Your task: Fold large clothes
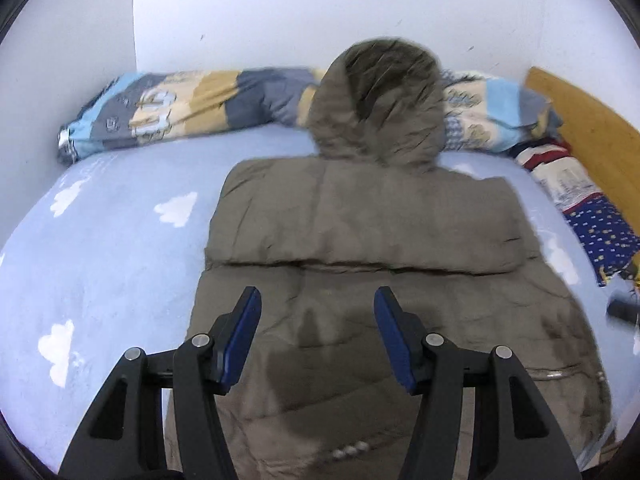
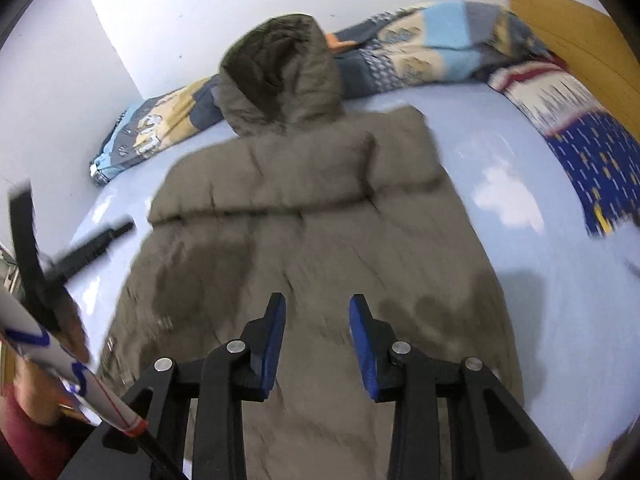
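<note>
While both grippers, left (image 1: 318, 300) and right (image 2: 317, 306), hover part-open (holding nothing), coat (image 1: 360, 216) lies beneath.

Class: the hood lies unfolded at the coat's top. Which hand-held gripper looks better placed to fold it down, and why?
Neither clearly. Both the left hand-held gripper and right hand-held gripper hover open over the coat, well short of the hood.
</note>
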A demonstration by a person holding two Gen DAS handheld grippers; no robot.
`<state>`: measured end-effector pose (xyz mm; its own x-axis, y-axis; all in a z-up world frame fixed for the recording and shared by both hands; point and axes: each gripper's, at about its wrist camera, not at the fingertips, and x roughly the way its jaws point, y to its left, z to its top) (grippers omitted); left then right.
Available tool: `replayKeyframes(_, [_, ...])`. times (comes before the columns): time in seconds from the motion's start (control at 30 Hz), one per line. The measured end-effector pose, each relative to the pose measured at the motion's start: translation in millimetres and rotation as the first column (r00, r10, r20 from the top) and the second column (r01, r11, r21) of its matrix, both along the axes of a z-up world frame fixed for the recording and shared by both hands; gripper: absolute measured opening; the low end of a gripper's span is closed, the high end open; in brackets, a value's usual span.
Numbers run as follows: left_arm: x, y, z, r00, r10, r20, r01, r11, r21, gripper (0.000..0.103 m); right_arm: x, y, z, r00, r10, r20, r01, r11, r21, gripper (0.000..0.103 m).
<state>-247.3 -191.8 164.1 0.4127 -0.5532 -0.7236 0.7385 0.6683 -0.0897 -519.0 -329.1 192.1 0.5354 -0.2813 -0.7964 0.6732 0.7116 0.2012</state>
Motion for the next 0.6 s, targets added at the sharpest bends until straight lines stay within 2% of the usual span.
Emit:
replayKeyframes(0.1, [18.5,0.9,-5.0,0.999,0.036,-0.02,-0.036,0.999,-0.006,0.058,54.1,-27.4,5.1,0.999,0.018,-0.037,-0.019,1.0,-0.023,0.036])
replayKeyframes(0.2, [34.2,4.2,-6.4,0.996,0.054,-0.066,-0.056,0.998,-0.023,0.058,106.6,-53.8,-4.6,0.998,0.016,-0.06,-0.017,1.0,-0.007,0.036])
replayKeyframes(0.37, [42.0,3.7,-3.3,0.996,0.071,-0.051,-0.072,0.997,-0.012,0.058,182.4,-87.9,-48.0,0.994,-0.006,-0.111,0.009,0.999,0.031,0.036])
replayKeyframes(0.5, [38.6,2.7,1.7,0.998,0.067,-0.017,-0.067,0.998,-0.01,0.058,209.1,-97.3,-98.3,0.979,-0.012,-0.201,0.029,0.996,0.08,0.037])
replayKeyframes(0.6, [32.2,0.9,4.4,0.998,0.061,0.034,-0.062,0.998,0.008,0.058,210.1,-97.1,-110.0,0.981,-0.017,-0.192,0.027,0.998,0.049,0.037])
